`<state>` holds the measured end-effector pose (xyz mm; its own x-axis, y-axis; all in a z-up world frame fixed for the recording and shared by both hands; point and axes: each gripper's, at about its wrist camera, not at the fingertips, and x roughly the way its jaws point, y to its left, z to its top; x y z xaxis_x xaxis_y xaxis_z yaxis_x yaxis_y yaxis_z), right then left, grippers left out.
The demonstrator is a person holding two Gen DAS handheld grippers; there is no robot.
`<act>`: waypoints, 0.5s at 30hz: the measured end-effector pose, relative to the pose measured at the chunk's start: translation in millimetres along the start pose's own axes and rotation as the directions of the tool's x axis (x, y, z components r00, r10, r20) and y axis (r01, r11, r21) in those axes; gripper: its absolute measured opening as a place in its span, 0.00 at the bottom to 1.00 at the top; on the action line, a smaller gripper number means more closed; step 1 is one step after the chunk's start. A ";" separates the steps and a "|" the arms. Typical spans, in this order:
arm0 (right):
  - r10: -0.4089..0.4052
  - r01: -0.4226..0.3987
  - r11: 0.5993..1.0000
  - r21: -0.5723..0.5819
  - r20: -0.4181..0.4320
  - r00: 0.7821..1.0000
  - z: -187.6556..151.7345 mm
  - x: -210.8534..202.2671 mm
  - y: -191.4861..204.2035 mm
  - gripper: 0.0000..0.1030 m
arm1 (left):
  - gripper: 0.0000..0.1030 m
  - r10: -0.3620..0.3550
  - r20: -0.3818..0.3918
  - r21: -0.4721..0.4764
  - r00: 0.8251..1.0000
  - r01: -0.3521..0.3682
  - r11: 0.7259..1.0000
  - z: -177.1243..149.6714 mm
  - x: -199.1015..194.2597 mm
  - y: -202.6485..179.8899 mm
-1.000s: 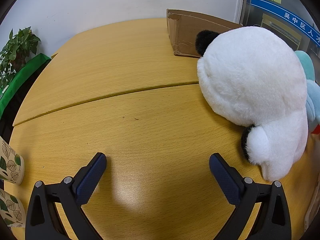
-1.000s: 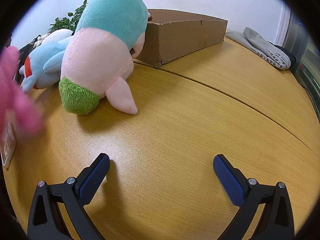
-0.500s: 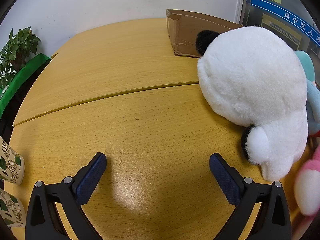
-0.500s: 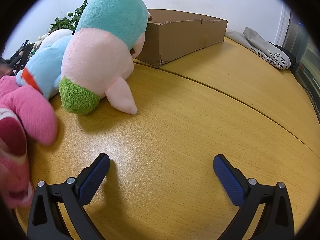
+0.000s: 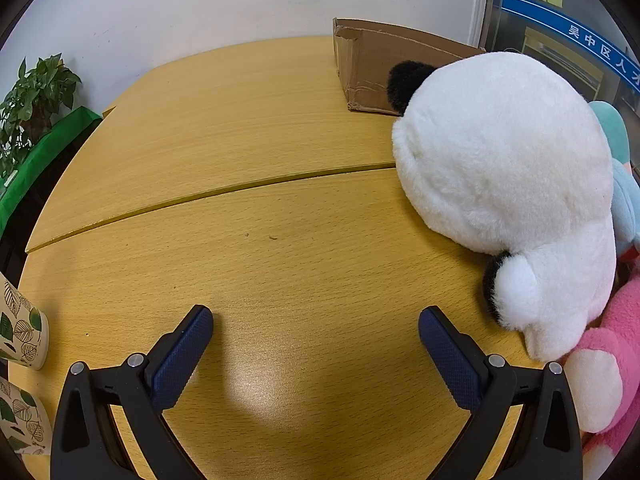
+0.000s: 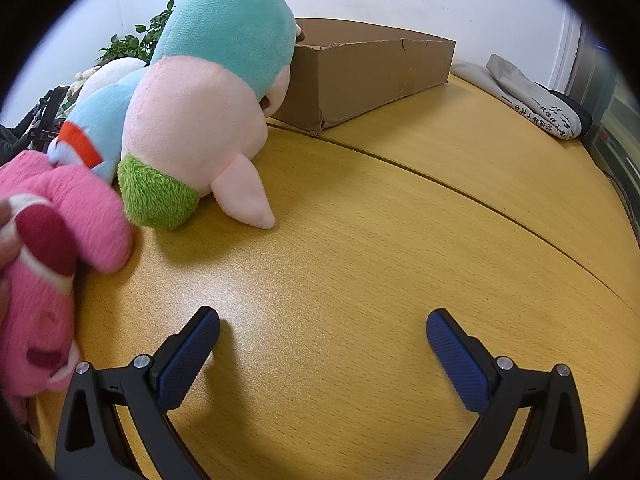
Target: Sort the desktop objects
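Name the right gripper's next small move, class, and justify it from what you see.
Probably ease the right gripper forward and left toward the teal-and-pink plush. Its fingers are open and empty over bare table, that toy lies nearest ahead, and the cardboard box stands open just behind it.

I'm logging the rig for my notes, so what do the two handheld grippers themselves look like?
Both look alike. The left gripper and the right gripper each have two black plastic arms with triangular cut-outs and small silver screws. Each arm ends in a dark blue finger pad with a fine knurled texture. No cables, markings or sleeves show in either wrist view.
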<state>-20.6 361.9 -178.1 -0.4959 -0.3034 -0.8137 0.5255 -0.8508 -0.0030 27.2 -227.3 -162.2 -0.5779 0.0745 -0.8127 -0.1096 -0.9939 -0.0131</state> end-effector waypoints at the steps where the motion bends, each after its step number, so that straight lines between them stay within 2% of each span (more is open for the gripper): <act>1: 0.000 0.000 1.000 0.000 0.000 1.000 0.0 0.0 0.0 1.00 | 1.00 0.000 0.000 0.000 1.000 0.000 1.000 1.1 2.6 1.7; 15: 0.000 0.000 1.000 0.000 0.000 1.000 0.6 0.5 -0.4 1.00 | 1.00 0.000 0.000 0.000 1.000 0.000 1.000 5.6 6.6 1.5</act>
<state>-21.5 361.8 -178.1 -0.4957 -0.3034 -0.8138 0.5256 -0.8508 -0.0029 18.7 -227.8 -164.3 -0.5778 0.0743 -0.8128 -0.1095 -0.9939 -0.0130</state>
